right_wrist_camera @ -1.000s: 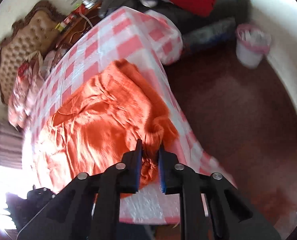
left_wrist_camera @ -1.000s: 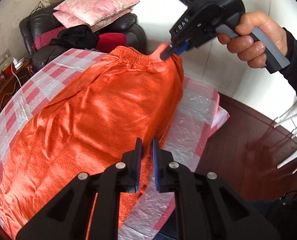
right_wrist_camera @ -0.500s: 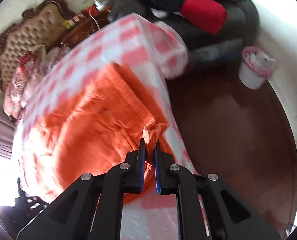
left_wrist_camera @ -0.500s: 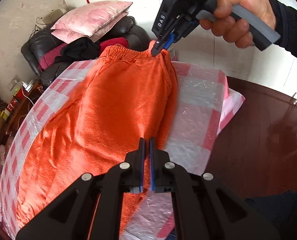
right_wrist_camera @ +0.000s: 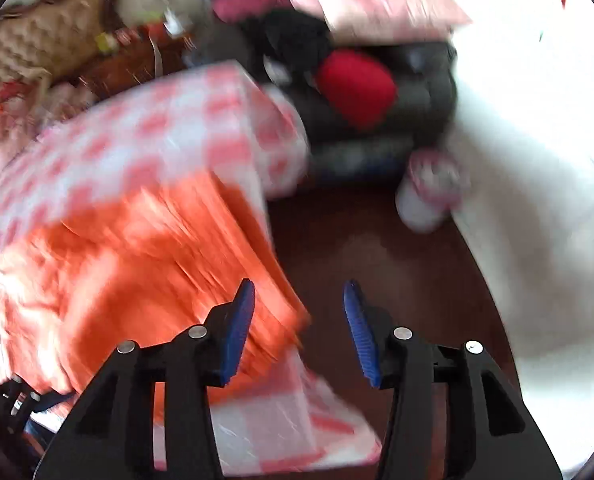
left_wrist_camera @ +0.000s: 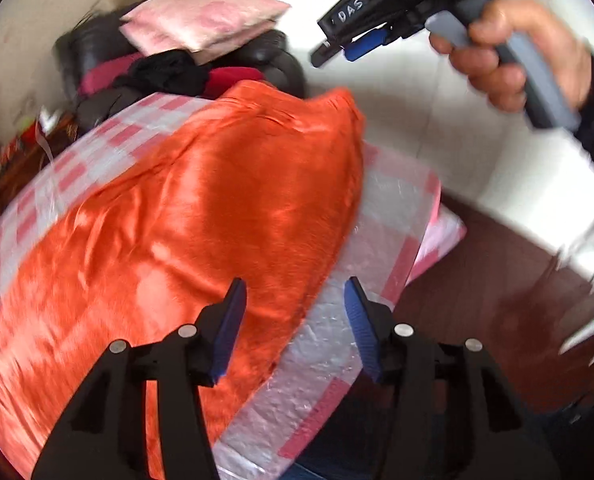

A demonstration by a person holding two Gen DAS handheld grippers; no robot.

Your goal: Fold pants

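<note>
Item: bright orange fleecy pants (left_wrist_camera: 225,216), lying spread across a table covered in a pink-and-white checked plastic cloth (left_wrist_camera: 393,200). The waistband end sits at the far edge of the table; the length runs toward the near left. The right-hand fabric edge lies along the cloth, near the table's right side. In the right wrist view the pants (right_wrist_camera: 149,264) reach the table's near right edge; that view is motion-blurred.

Left gripper (left_wrist_camera: 295,328): black frame, blue-padded fingers spread wide, holding nothing, poised just above the pants' near right edge and the bare cloth.

Right gripper (right_wrist_camera: 299,330): fingers spread wide, empty, over the table edge and dark wooden floor (right_wrist_camera: 377,280). From the left wrist view it (left_wrist_camera: 333,50) is held in the person's right hand (left_wrist_camera: 517,52), raised clear of the waistband.

Surroundings: dark leather armchair (left_wrist_camera: 93,48) beyond the table, stacked with pink satin pillows (left_wrist_camera: 201,20), black clothing (left_wrist_camera: 169,72) and a red cushion (right_wrist_camera: 355,86); white bin with a pink liner (right_wrist_camera: 429,192) on the floor at the wall.
</note>
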